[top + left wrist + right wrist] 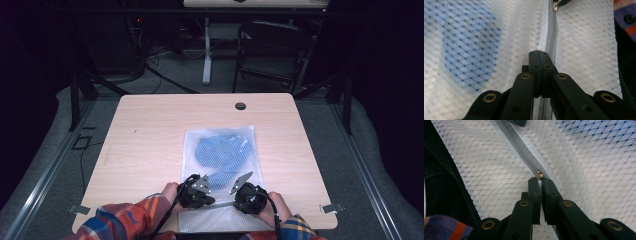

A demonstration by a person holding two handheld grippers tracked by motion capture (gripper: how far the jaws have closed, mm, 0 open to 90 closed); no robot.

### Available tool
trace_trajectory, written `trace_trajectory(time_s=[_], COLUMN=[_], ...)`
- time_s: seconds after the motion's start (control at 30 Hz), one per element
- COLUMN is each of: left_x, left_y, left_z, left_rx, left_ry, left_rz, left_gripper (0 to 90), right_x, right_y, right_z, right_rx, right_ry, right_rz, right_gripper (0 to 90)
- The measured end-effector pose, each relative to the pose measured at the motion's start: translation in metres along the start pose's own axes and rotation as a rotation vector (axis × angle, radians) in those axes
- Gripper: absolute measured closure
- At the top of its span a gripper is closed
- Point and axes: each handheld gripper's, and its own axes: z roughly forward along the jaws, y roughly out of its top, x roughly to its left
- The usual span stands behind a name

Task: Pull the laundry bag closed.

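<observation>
Wooden surface (150, 125) has a mesh bag (220, 150); left tool (539, 55) clenched on its zipper tape (551, 37), right tool (539, 180) pinching the zipper pull (539, 173).

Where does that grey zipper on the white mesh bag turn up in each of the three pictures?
High view: the zipper is a short grey strip between the two tongs, near the table's front edge.
Left gripper view: it runs from top centre down behind the shut jaws.
Right gripper view: it runs diagonally from the top to the jaws.
Shared landmark: the blue cloth inside the mesh bag.
</observation>
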Motion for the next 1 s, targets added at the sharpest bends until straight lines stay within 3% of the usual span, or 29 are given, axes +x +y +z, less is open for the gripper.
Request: trace_trajectory(time_s=[0.17,0.33,0.57,1.0], left_x=[-0.006,-0.012,-0.013,-0.012], left_y=[0.010,0.016,0.015,0.014], left_z=[0.009,0.025,0.025,0.025], left_rx=[-0.037,0.002,-0.002,-0.009], left_ry=[-0.008,0.000,0.001,-0.006], left_rz=[0.006,0.027,0.036,0.047], left_gripper=[90.0,90.0,90.0,90.0], right_x=[0.001,0.001,-0.003,-0.005], right_y=[0.000,0.000,-0.001,-0.004], right_z=[0.000,0.002,0.004,0.003], right_rx=[-0.010,0.002,0.026,0.019], right_ry=[0.003,0.010,0.022,0.029], right_rz=[0.000,-0.008,-0.001,-0.001], right_gripper=[86.6,86.4,86.7,86.9])
